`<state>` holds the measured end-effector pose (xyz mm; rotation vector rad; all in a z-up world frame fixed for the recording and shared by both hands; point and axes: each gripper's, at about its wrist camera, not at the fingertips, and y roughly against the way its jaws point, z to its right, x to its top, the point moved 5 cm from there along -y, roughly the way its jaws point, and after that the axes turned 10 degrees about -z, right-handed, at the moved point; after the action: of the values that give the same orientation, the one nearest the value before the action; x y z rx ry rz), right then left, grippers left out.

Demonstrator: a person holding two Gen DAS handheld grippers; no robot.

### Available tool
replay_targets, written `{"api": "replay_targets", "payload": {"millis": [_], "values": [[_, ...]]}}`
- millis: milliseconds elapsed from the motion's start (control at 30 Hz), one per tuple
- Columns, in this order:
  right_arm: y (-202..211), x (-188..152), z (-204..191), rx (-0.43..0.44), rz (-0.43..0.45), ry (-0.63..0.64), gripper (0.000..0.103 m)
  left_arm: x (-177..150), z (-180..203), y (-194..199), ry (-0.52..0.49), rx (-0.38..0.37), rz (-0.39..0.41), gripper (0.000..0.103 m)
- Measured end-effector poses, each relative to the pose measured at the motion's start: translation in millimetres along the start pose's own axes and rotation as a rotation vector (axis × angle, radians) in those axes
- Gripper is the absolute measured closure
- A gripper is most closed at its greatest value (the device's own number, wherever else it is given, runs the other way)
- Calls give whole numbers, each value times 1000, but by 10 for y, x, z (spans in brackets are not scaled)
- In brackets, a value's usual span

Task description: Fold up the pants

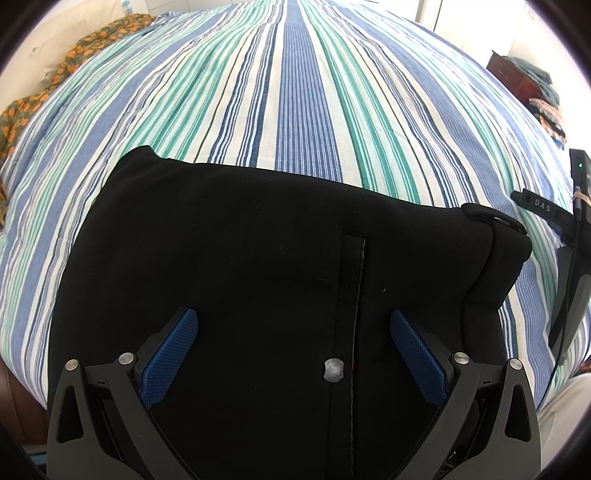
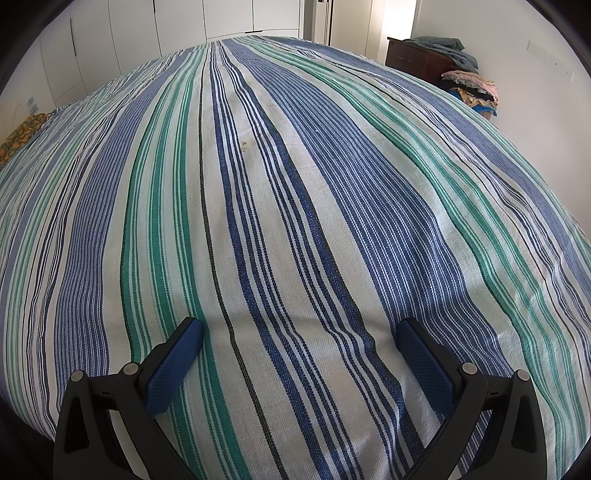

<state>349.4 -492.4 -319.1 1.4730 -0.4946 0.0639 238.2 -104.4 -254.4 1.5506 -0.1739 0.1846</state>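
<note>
Black pants (image 1: 240, 258) lie folded in a compact block on the striped bedspread (image 1: 295, 103), with a metal button (image 1: 333, 370) and a stitched seam showing near the front. My left gripper (image 1: 293, 323) hovers over the pants, open, its blue pads (image 1: 173, 354) spread wide with nothing held. In the right wrist view my right gripper (image 2: 301, 330) is open above bare bedspread (image 2: 295, 203); no pants appear there. The other hand-held gripper's black body (image 1: 569, 251) shows at the right edge of the left wrist view.
An orange-patterned cloth (image 1: 44, 92) lies along the bed's left side. A dark wooden cabinet (image 2: 417, 59) with piled clothes (image 2: 469, 88) stands at the far right by the wall. White wardrobe doors (image 2: 184, 22) line the back.
</note>
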Motion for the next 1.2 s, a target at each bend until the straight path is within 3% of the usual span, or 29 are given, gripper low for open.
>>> {"api": "replay_targets", "payload": {"millis": [1200], "values": [[2, 1, 1, -1, 0, 0, 0, -43, -13, 2, -5, -35, 33, 0]]}}
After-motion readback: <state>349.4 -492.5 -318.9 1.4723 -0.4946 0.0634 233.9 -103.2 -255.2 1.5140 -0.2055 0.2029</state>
